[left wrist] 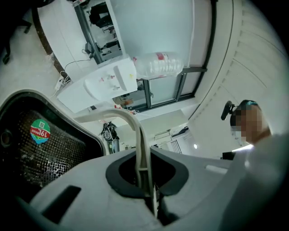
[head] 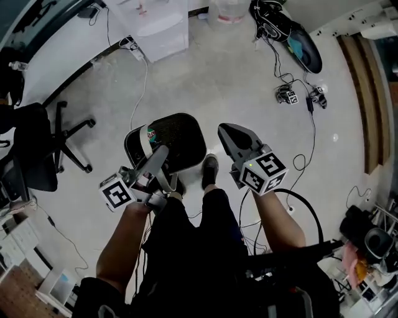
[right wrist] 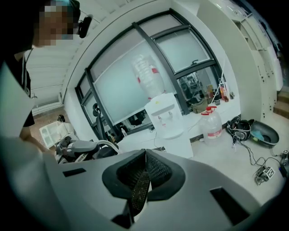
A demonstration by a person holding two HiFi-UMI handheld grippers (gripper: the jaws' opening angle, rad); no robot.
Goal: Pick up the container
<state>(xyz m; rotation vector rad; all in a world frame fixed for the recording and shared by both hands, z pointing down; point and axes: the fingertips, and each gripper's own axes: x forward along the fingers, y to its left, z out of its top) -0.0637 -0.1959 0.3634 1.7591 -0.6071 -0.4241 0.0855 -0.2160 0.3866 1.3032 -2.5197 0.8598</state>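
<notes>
The container [head: 180, 140] is a black mesh basket with a white handle [head: 147, 141], hanging just in front of the person's legs above the floor. My left gripper [head: 163, 152] is shut on that handle. In the left gripper view the white handle [left wrist: 135, 131] runs straight into the closed jaws of the left gripper [left wrist: 145, 173]. There the basket's mesh wall [left wrist: 49, 153], with a red and green sticker, hangs to the left. My right gripper [head: 225, 129] hovers to the right of the basket, apart from it. Seen from its own camera, the right gripper [right wrist: 144, 155] is shut with nothing between its mesh-patterned pads.
A white water dispenser [head: 158, 25] and a water jug [head: 227, 11] stand at the far side of the floor. Cables, a black bag [head: 292, 37] and a marker cube [head: 288, 96] lie at the right. An office chair [head: 37, 149] is at the left. The person's shoe [head: 210, 171] is below the basket.
</notes>
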